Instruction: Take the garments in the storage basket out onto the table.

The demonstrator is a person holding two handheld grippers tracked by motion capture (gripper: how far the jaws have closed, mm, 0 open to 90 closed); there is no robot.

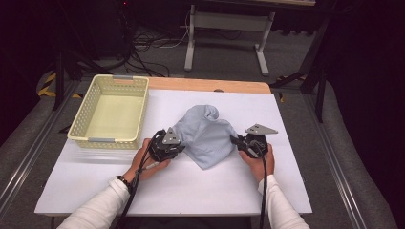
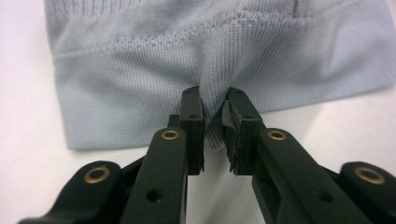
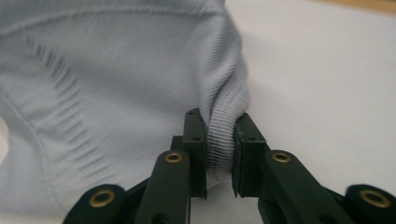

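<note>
Pale-blue knit garment (image 1: 205, 136) pinched at opposite edges by left gripper (image 2: 214, 122) and right gripper (image 3: 219, 150); next, probably lifting together.

No writing, label, brand, number or sign can be read on anything here.

Between the left tongs (image 2: 214, 128) the grey garment's (image 2: 140, 93) pinched hem is hidden; its far part is cut off by the top edge. Past the right tongs (image 3: 219, 154) the cloth runs off the left edge.
</note>
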